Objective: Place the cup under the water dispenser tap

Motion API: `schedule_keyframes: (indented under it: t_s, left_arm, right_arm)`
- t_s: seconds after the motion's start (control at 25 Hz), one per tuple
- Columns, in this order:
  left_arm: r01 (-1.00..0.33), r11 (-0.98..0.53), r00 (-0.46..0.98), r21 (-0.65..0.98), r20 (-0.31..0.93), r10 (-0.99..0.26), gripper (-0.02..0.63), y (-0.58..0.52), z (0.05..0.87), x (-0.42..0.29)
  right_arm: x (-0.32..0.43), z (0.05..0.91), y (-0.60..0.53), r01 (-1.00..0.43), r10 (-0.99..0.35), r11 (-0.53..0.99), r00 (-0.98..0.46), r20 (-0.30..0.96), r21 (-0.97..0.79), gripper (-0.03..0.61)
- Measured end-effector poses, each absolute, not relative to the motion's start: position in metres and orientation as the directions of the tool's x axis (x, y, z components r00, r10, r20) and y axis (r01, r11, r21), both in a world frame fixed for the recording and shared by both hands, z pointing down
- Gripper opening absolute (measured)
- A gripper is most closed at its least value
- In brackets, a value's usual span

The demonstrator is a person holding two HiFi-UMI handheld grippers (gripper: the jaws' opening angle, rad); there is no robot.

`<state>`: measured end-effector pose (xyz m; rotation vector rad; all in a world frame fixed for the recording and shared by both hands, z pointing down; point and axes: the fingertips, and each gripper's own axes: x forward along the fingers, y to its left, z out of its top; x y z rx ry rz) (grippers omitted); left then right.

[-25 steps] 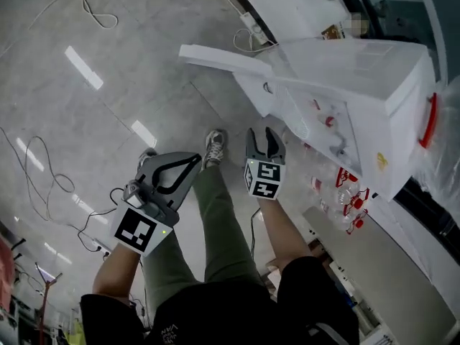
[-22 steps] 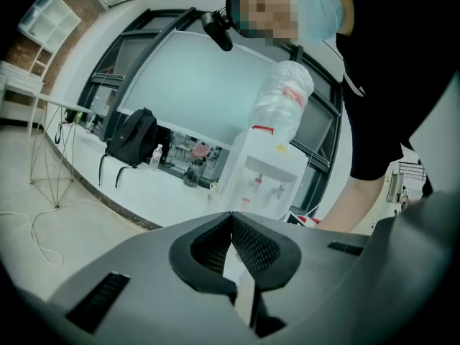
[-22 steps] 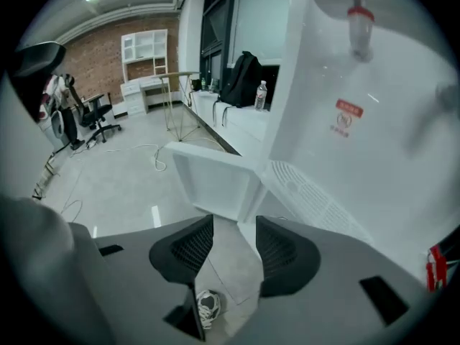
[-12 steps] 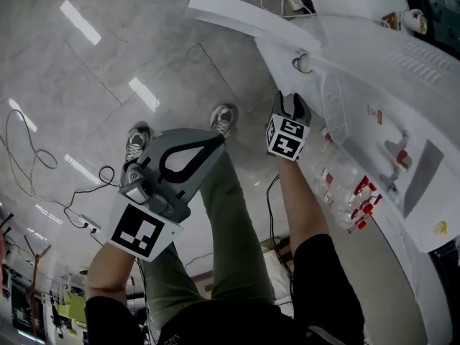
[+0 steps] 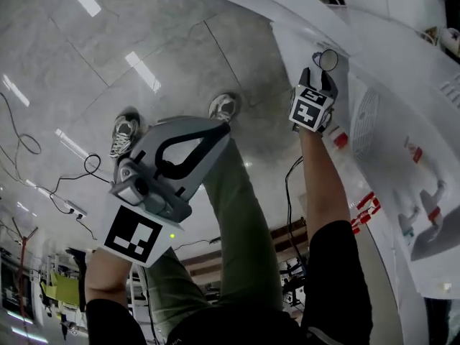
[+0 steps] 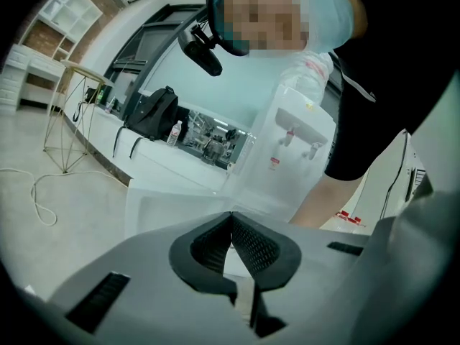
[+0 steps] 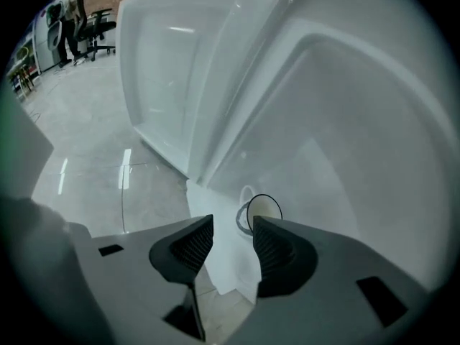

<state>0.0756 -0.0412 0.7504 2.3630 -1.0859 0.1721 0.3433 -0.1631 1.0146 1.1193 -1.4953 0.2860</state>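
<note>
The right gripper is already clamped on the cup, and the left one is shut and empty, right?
Not quite. The right gripper is open, not clamped: the right gripper view shows its jaws apart with the cup just beyond their tips. The left gripper is shut and empty.

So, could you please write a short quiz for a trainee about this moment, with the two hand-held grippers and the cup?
1. True or false: the left hand-held gripper has its jaws closed together, with nothing between them.
2. Choose one: what lies just beyond the parted jaws of the right hand-held gripper? A) a bottle B) the cup C) a cable
3. Fill in the missing word: the surface around the cup is ____ in colour.

Key: 1 true; 2 B; 3 white.
</note>
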Motion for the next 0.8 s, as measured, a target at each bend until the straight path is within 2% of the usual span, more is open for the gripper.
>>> schedule_keyframes:
  t_s: [0.68,0.8]
  left_arm:
    - [-0.719,-0.546,0.688,0.43,0.329,-0.647,0.02,-0.06,0.8,0.096]
    - [-0.712,-0.555,0.696,0.429,0.333,-0.636,0.02,-0.062,0.805,0.095]
  right_arm:
    - [0.372,1.086,-0.194,-0.607,-0.359,0.67,0.239,0.902,0.428,0.173]
    - [0.376,1.09,-0.197,-0.59,-0.338,0.688,0.256,0.906,0.423,0.152]
